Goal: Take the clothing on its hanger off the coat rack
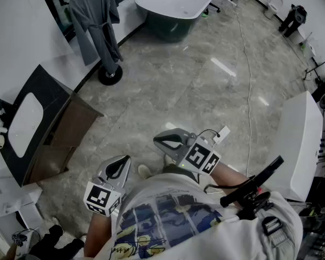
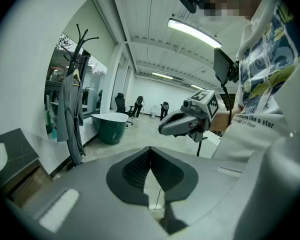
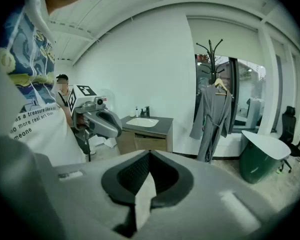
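Note:
A grey robe hangs on a wooden hanger from a black coat rack at the far top left, well away from me. The same robe shows far left in the left gripper view, and the robe shows right of centre in the right gripper view under the rack's hooks. My left gripper is shut and empty, held close to my body. The right gripper is shut and empty too, just right of the left one, both low over the floor.
A dark vanity with a white basin stands against the left wall. A dark green tub with a white rim sits beyond the rack. A cable runs across the grey marble floor. A white counter stands on the right.

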The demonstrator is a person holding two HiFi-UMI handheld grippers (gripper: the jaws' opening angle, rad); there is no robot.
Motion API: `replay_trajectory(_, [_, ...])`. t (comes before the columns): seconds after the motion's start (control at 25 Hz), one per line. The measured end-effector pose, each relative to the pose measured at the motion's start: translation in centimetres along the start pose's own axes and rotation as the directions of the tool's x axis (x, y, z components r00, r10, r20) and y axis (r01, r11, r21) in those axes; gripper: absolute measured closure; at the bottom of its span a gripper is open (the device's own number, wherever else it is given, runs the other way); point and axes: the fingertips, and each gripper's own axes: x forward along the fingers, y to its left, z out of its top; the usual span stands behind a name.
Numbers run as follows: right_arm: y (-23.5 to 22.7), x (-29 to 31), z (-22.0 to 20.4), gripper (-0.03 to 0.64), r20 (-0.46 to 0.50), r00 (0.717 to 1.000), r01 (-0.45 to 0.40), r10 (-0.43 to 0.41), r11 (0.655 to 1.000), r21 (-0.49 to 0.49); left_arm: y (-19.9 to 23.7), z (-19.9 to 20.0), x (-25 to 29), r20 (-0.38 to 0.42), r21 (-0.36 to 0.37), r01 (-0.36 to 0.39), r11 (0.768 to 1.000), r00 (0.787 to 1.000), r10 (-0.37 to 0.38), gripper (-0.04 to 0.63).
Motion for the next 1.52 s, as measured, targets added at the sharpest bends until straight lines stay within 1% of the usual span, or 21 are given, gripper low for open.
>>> replay_trajectory(0.24, [-0.4, -0.1, -0.4, 0.615, 0.005, 0.999, 0.044, -0.044, 0.999, 0.019, 0.0, 0.3, 1.9, -0.009, 0.022, 0.080, 0.997, 0.997, -0.079, 0.594])
replay_trajectory(0.32, [-1.2, -0.2, -0.7, 0.615, 0.002, 0.998, 0.057, -0.057, 0.998, 0.030, 0.5, 0.7, 2.8, -0.012, 0.033, 0.092, 0.995, 0.996, -0.091, 0.594])
replay_trajectory(0.4, [-2.5, -0.2, -1.0, 0.615, -0.003, 0.998, 0.064, -0.064, 0.997, 0.041, 1.5, 1.5, 3.9, -0.006, 0.037, 0.087, 0.995, 0.996, -0.087, 0.594])
replay_trajectory(0.52, [-6.1, 0.3, -1.0, 0.615, -0.005, 0.997, 0.072, -0.071, 0.996, 0.052, 4.1, 2.8, 6.0, 0.008, 0.029, 0.066, 0.997, 0.998, -0.066, 0.594])
replay_trajectory(0.64, [-10.5, 1.3, -0.1, 0.614, 0.031, 0.997, 0.072, -0.074, 0.995, 0.064, 7.2, 4.7, 8.6, 0.013, 0.030, 0.039, 0.999, 0.999, -0.039, 0.592])
replay_trajectory(0.72, [-13.6, 1.5, 0.7, 0.610, 0.048, 0.996, 0.066, -0.069, 0.996, 0.056, 9.0, 6.6, 10.5, 0.016, 0.035, 0.019, 0.999, 1.000, -0.019, 0.569])
replay_trajectory(0.76, [-15.1, 1.5, 1.0, 0.593, 0.052, 0.996, 0.063, -0.066, 0.997, 0.051, 10.0, 7.5, 11.5, 0.019, 0.037, 0.005, 0.999, 1.000, -0.006, 0.556])
replay_trajectory(0.88, [-19.4, 1.2, 1.7, 0.564, 0.058, 0.997, 0.056, -0.058, 0.998, 0.042, 13.9, 10.4, 14.2, 0.035, 0.035, -0.062, 0.997, 0.998, 0.061, 0.513])
replay_trajectory(0.96, [-22.0, 0.7, 1.4, 0.551, 0.053, 0.997, 0.061, -0.062, 0.998, 0.034, 17.3, 12.3, 15.7, 0.051, 0.030, -0.119, 0.992, 0.992, 0.118, 0.496])
replay_trajectory(1.04, [-24.7, 0.2, 0.3, 0.541, 0.035, 0.996, 0.076, -0.078, 0.996, 0.038, 20.9, 14.6, 16.7, 0.070, 0.022, -0.177, 0.984, 0.982, 0.175, 0.456])
replay_trajectory(1.12, [-27.5, -0.2, -0.9, 0.525, 0.010, 0.995, 0.097, -0.098, 0.994, 0.054, 24.6, 17.6, 17.3, 0.091, 0.014, -0.239, 0.971, 0.967, 0.237, 0.425])
replay_trajectory(1.16, [-28.7, -0.3, -1.1, 0.510, 0.005, 0.994, 0.107, -0.108, 0.992, 0.067, 26.4, 19.3, 17.4, 0.096, 0.019, -0.269, 0.963, 0.959, 0.266, 0.413])
replay_trajectory(1.2, [-29.7, -0.3, -1.1, 0.509, 0.007, 0.993, 0.117, -0.118, 0.990, 0.080, 28.3, 20.9, 17.4, 0.097, 0.031, -0.298, 0.954, 0.951, 0.294, 0.410])
replay_trajectory(1.28, [-31.4, 0.1, -1.0, 0.499, 0.011, 0.991, 0.133, -0.135, 0.986, 0.100, 32.7, 24.0, 17.2, 0.095, 0.062, -0.357, 0.932, 0.932, 0.350, 0.401])
replay_trajectory(1.4, [-34.1, 1.6, -0.6, 0.499, 0.008, 0.988, 0.152, -0.154, 0.981, 0.122, 40.4, 28.4, 17.1, 0.096, 0.102, -0.439, 0.893, 0.897, 0.431, 0.381])
replay_trajectory(1.52, [-36.6, 3.2, 0.5, 0.499, 0.010, 0.982, 0.186, -0.189, 0.972, 0.141, 47.3, 33.0, 17.5, 0.102, 0.145, -0.492, 0.858, 0.870, 0.482, 0.359])
